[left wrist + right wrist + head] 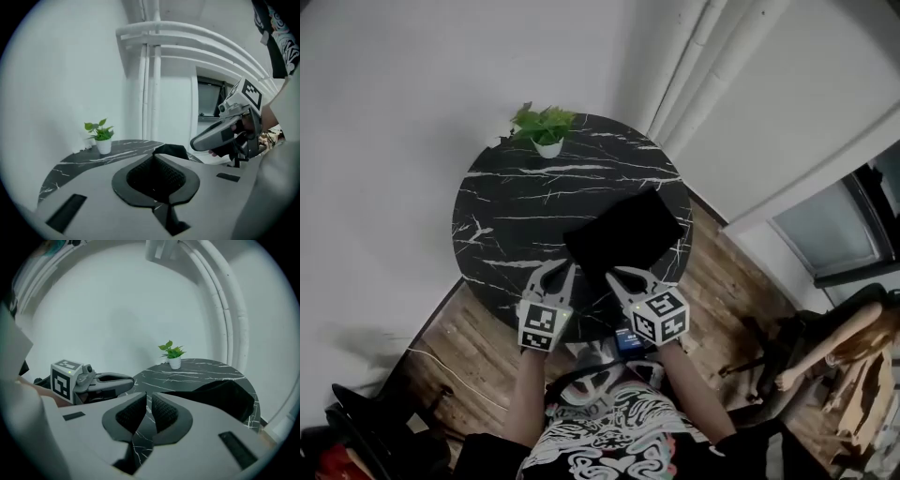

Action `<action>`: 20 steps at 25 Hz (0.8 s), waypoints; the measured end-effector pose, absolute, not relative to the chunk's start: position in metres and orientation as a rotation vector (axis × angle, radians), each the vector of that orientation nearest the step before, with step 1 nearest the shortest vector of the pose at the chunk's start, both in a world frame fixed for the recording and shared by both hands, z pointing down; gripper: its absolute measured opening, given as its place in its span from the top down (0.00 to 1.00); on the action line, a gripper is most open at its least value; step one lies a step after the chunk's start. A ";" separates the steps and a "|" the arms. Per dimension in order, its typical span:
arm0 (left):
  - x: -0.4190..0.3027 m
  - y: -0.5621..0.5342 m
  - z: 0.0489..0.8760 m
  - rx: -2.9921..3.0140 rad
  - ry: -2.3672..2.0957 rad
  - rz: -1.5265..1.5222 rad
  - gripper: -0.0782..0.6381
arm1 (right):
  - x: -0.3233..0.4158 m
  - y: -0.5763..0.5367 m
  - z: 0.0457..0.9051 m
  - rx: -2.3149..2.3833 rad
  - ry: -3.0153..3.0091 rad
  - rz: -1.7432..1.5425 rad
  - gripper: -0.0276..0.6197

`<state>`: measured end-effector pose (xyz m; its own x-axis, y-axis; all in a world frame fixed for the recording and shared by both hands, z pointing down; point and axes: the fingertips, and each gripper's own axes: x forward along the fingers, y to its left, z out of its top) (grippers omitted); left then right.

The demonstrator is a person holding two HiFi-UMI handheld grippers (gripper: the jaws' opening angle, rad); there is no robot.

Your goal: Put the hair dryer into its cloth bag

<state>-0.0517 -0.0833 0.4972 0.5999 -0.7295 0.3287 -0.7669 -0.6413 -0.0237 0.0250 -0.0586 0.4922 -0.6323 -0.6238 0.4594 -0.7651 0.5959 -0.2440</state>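
Clenched on nothing at the left gripper (pixel 154 163): pads met along their length, no cloth or cord caught between. Parted by a narrow slit at the right gripper (pixel 149 401), again with nothing in the gap, so neither grasping anything. Held side by side at the lower middle of the head view, by the near rim of the bench (pixel 511 211) and clear of its top, both aimed up-frame at the bag (pixel 626 234). Probably a ready or resting pose, not a working one, being empty and touching nothing. Just beyond the tips, on the lower right part of the round black marble top: the bag, a dark cloth shape lying down, one corner close to the right rim. Seen in the right gripper view as a low hump at centre right, fuller than flat cloth would be, so possibly already loaded. No hair dryer to be found in any view, neither on the bench nor in the jaws; inside the bag or out of frame, impossible to say which. Mouth of the bag and any drawstring not made out against the black. Set well apart at the top edge of the bench, out of the working area: a small plant (pixel 546 127) in a white pot. Below and around, wooden floor (pixel 455 352).
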 end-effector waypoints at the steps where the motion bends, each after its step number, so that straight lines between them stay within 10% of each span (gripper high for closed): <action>1: -0.051 -0.082 0.489 2.708 -1.296 0.475 0.86 | 0.028 -0.059 0.487 1.143 -2.504 0.577 0.90; 20: -0.004 0.025 0.425 2.537 -1.623 0.337 0.87 | 0.113 0.018 0.421 1.259 -2.621 0.164 0.92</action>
<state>-0.0040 0.0247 0.4250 0.4034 -0.8816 0.2451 -0.9062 -0.4220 -0.0262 0.1130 0.0180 0.4212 -0.6050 -0.7550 0.2529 -0.7806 0.6250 -0.0015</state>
